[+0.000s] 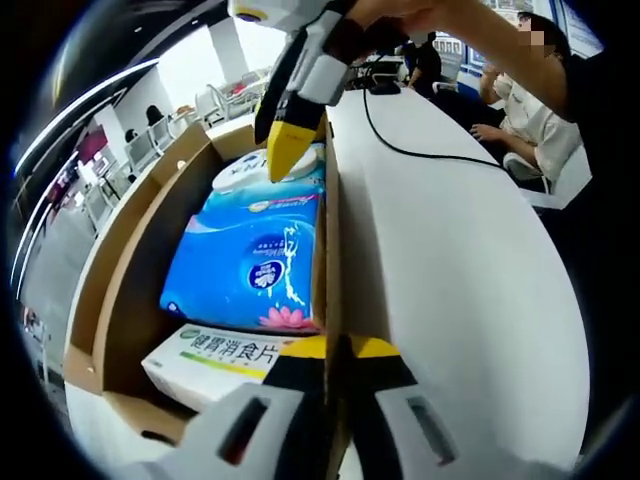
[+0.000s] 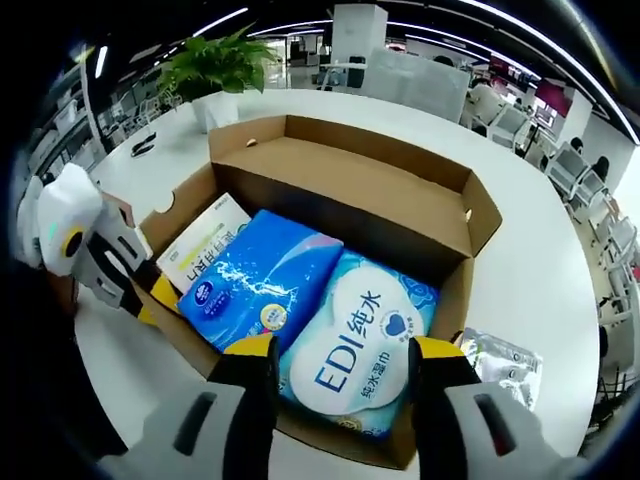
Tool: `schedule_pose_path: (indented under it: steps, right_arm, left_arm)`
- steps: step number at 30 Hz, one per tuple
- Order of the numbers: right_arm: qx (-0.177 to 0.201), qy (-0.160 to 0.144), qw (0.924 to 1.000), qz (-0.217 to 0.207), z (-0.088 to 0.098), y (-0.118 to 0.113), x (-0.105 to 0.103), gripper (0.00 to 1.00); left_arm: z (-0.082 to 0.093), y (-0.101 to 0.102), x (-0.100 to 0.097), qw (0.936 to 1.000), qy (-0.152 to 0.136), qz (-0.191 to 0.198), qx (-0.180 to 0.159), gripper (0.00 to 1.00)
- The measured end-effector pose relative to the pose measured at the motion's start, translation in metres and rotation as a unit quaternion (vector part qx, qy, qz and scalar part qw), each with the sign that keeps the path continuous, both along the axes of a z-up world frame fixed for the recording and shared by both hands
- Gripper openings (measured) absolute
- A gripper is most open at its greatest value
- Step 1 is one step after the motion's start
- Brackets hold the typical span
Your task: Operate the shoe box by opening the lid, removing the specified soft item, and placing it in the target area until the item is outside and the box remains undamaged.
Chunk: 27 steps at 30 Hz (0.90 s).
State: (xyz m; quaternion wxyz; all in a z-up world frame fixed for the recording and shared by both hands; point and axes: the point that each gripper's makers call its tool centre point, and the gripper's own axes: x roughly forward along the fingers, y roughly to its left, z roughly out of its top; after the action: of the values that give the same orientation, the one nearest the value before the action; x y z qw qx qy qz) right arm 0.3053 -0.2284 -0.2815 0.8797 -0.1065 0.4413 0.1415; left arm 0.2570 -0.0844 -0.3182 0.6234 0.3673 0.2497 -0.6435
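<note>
- Cardboard shoe box [image 2: 400, 215] sits open on the white table [image 2: 520, 290], its lid folded back.
- Your left gripper [image 1: 335, 350] is clenched on the box's side wall.
- Your right gripper [image 2: 340, 360] is spread wide, its jaws straddling the wet-wipes pack [image 2: 365, 345], which lies inside beside the blue tissue pack [image 2: 260, 275].

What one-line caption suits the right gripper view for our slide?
Open right gripper poised over the EDI wipes pack in the opened cardboard box, left gripper gripping the box wall.
</note>
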Motion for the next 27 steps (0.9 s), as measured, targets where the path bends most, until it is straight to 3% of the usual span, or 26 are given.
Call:
schedule_pose_path:
  steps: [5, 11, 16, 20, 27]
  right_arm:
    - [-0.01, -0.002, 0.9999, 0.005, -0.008, 0.003, 0.002, 0.53]
    - [-0.014, 0.017, 0.9997, -0.011, -0.003, 0.005, -0.005, 0.53]
    - [-0.02, 0.027, 0.9991, -0.024, -0.004, 0.001, 0.002, 0.52]
    - [-0.022, 0.032, 0.9986, -0.037, -0.004, 0.002, 0.005, 0.52]
    - [-0.074, 0.043, 0.9943, -0.065, -0.011, -0.007, 0.007, 0.54]
  left_arm:
    - [-0.002, 0.0, 0.008, 1.0, -0.005, 0.0, 0.003, 0.03]
    - [-0.002, -0.004, 0.009, 1.0, -0.006, 0.001, 0.004, 0.03]
    - [-0.003, -0.006, 0.015, 1.0, -0.003, 0.0, 0.002, 0.03]
    - [-0.001, -0.003, 0.004, 1.0, -0.003, 0.0, 0.0, 0.03]
    - [-0.001, -0.002, 0.002, 1.0, -0.005, 0.0, 0.002, 0.03]
